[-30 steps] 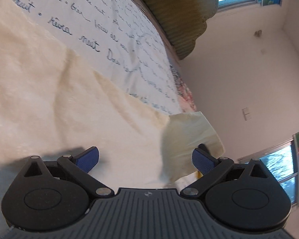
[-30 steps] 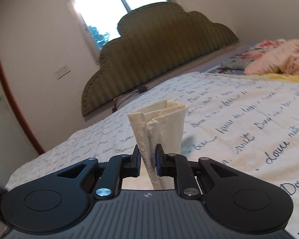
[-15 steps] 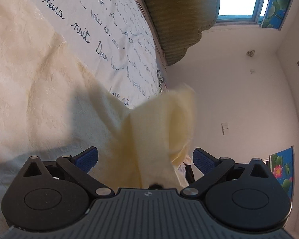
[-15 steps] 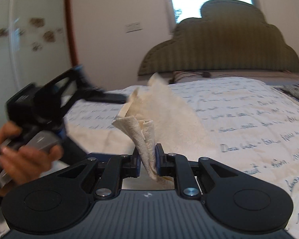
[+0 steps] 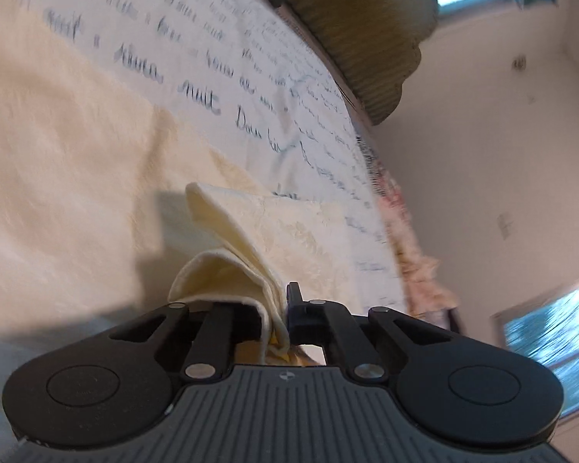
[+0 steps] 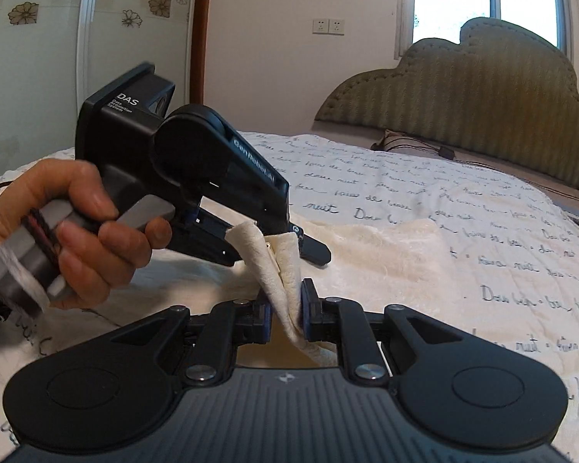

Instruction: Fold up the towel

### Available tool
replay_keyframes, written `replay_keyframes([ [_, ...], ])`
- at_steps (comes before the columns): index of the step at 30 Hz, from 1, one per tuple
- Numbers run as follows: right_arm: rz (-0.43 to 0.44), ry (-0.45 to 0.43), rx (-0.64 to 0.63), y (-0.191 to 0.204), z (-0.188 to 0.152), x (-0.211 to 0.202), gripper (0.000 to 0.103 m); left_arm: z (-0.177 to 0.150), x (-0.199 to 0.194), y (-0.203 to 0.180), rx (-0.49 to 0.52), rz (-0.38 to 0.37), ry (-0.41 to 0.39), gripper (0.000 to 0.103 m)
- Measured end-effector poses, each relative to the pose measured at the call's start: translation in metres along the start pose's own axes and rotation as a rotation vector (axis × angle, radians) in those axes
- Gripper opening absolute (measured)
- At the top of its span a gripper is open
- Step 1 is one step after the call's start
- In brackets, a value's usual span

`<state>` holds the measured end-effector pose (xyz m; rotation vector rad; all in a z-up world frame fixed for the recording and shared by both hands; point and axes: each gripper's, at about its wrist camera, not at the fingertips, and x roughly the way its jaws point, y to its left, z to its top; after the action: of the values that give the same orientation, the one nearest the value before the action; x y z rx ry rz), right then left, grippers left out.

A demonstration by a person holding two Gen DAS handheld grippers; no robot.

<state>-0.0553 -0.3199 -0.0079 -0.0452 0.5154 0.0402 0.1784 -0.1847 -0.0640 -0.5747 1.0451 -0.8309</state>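
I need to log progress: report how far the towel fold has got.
Done: the right tool has brought one towel corner across to the left tool, whose jaws have just closed on the cloth. In hand: both tools pinch bunched corners close together, while most of the towel lies spread on the bedsheet. Left: lay the corners down, flatten, and make any further folds.

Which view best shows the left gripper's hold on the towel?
The right wrist view: it shows the whole left gripper from the side, in a hand, shut on a towel corner. The left wrist view shows only its own jaws, which have just been closing, pinching the folded cloth close up.
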Motion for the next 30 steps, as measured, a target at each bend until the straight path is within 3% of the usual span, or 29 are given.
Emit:
replay_keyframes([
  [4, 0.072, -0.02, 0.005, 0.018, 0.006, 0.008, 0.014, 0.002, -0.035, -0.009, 0.197, 0.126, -0.067, 0.007],
  [13, 0.215, -0.019, -0.062, 0.077, 0.028, 0.044, 0.014, 0.01, -0.09, 0.01, 0.391, 0.372, -0.137, 0.007],
  [20, 0.247, -0.01, -0.089, 0.103, 0.034, 0.063, 0.015, 0.015, -0.099, 0.018, 0.493, 0.462, -0.191, 0.013],
  [25, 0.235, 0.039, -0.095, 0.112, 0.036, 0.084, 0.017, 0.007, -0.086, 0.024, 0.562, 0.525, -0.184, 0.017],
  [30, 0.221, 0.091, -0.129, 0.119, 0.035, 0.093, 0.021, 0.003, -0.081, 0.033, 0.569, 0.538, -0.181, 0.019],
])
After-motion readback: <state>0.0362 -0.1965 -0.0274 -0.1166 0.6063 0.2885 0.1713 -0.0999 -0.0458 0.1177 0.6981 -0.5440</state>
